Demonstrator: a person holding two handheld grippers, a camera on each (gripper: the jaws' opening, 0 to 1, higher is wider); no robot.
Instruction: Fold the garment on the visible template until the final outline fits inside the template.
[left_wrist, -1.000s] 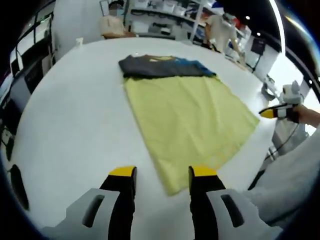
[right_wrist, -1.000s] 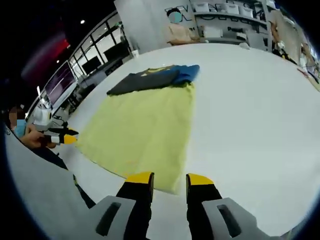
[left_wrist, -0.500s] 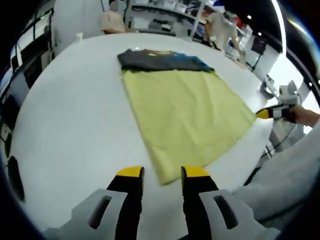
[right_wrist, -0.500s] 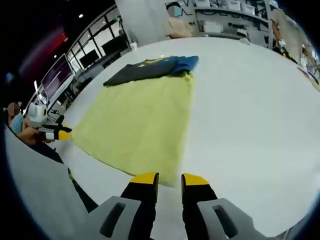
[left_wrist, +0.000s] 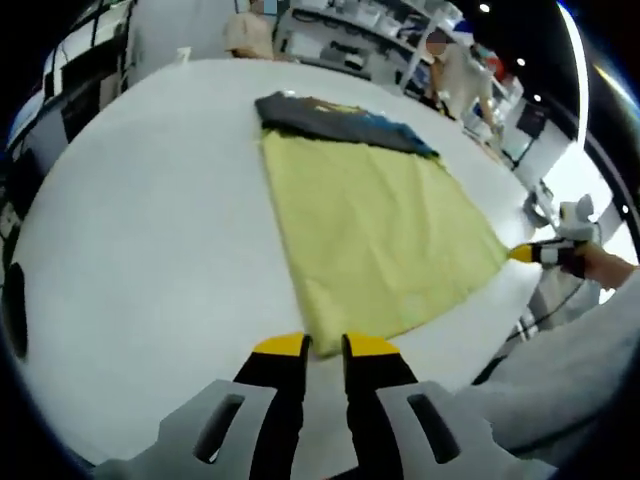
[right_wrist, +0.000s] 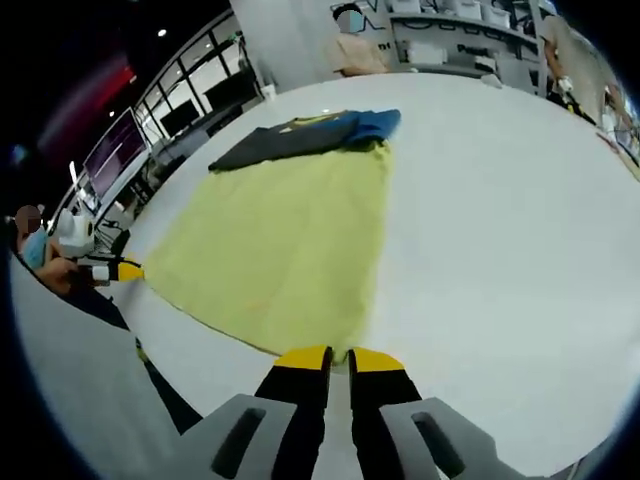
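A yellow-green cloth (left_wrist: 370, 220) lies spread flat on the round white table (left_wrist: 150, 220). A dark garment with a blue part (left_wrist: 330, 118) lies folded across the cloth's far edge. My left gripper (left_wrist: 322, 347) has its jaws drawn in on one near corner of the cloth. In the right gripper view the same cloth (right_wrist: 290, 230) runs up to the dark garment (right_wrist: 300, 138), and my right gripper (right_wrist: 340, 355) is pinched on the other near corner. The right gripper (left_wrist: 530, 254) also shows at the cloth's corner in the left gripper view, and the left gripper (right_wrist: 115, 270) in the right gripper view.
Bare white tabletop (right_wrist: 500, 220) stretches wide on both sides of the cloth. The table's rim runs close behind both grippers. A grey sleeve (left_wrist: 560, 370) sits at the lower right. Shelves (left_wrist: 340, 30) and people stand beyond the far edge.
Both grippers have moved forward to the cloth's near corners, and their jaws have narrowed from wide open to closed on the fabric. The cloth and dark garment lie as before.
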